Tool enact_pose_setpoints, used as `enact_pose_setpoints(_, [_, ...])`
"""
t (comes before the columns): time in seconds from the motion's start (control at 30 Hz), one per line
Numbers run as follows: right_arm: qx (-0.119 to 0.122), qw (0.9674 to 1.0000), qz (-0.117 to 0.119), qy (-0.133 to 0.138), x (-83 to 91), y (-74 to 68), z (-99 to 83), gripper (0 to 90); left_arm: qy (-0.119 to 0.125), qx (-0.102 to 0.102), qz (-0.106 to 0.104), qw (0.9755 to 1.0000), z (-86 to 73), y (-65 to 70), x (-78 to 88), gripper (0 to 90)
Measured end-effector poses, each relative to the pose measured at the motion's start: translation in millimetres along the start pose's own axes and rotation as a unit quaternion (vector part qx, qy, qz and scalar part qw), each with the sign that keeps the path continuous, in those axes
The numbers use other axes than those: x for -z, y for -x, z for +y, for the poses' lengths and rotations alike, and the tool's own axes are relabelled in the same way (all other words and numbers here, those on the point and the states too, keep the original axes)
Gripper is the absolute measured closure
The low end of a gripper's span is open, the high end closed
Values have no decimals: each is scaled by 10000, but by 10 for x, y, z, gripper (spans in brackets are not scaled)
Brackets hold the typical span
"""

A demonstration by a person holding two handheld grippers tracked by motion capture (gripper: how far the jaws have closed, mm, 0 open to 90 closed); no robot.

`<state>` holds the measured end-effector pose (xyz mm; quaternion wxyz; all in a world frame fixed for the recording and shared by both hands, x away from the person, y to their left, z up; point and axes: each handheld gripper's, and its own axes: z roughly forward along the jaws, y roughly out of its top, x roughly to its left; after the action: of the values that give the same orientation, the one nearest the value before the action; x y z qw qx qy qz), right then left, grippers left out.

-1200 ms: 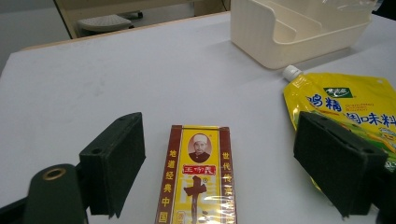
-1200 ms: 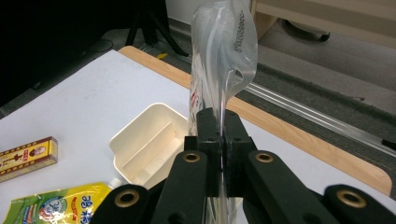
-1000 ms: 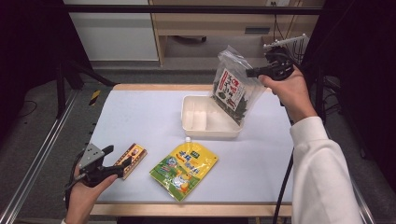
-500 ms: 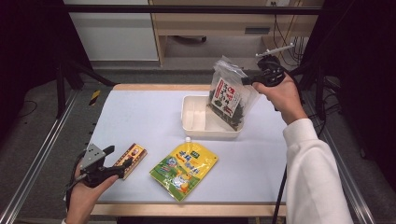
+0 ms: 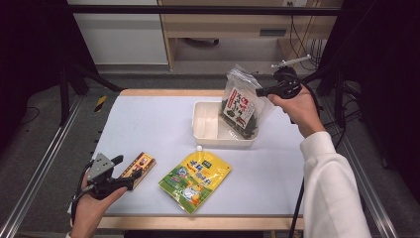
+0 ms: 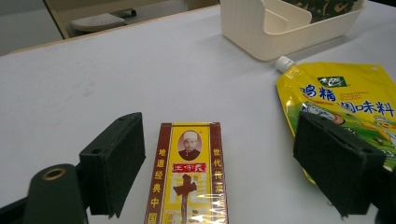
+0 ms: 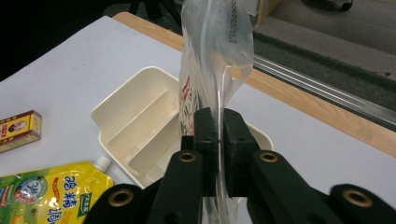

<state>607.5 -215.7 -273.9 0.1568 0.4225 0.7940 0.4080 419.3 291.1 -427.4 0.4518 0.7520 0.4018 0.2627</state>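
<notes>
Your right claw (image 5: 261, 91) pinches the clear top edge of the seaweed bag (image 5: 241, 106); in the right gripper view its pads (image 7: 206, 135) sit almost together with the film between them, and the jaws have just been easing apart a little. The bag hangs below the claw, tilted, its lower end down inside the cream tray (image 5: 205, 130), in the wide compartment on the side nearer your right hand (image 5: 297, 106). The tray's narrower divided slots lie beyond the bag, away from that claw.

Your left claw (image 5: 128, 172) stands wide open, low over the bench (image 5: 148, 124), gripping nothing. The red-and-yellow box (image 6: 189, 179) lies flat between its pads (image 6: 119, 163), clear of both. Just outside the pad on the tray's side lies the yellow spouted pouch (image 6: 345, 98), flat, its white cap pointing toward the tray.

The bench is white with a wooden rim; past its far edge stand pale cabinets and dark frame posts
</notes>
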Motion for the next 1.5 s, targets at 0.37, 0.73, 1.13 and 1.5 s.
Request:
enact_pose_setpoints(0.37, [56,9979,182,627,290,-160,-173,430,-36,-71,24,10000,-6,28,-33,153])
enact_pose_setpoints(0.73, [240,9921,-201,1218,582,-389,-688,211,-52,-108,-6,9999,-10,58,-63,144])
enact_pose_setpoints(1.13, [141,9854,-812,1493,432,-654,-1343,160,-88,61,-150,9998,-35,65,-107,131])
enact_pose_setpoints(1.5, [145,9878,-892,1271,97,-1075,-1464,289,-94,17,-247,9996,-29,108,-141,125])
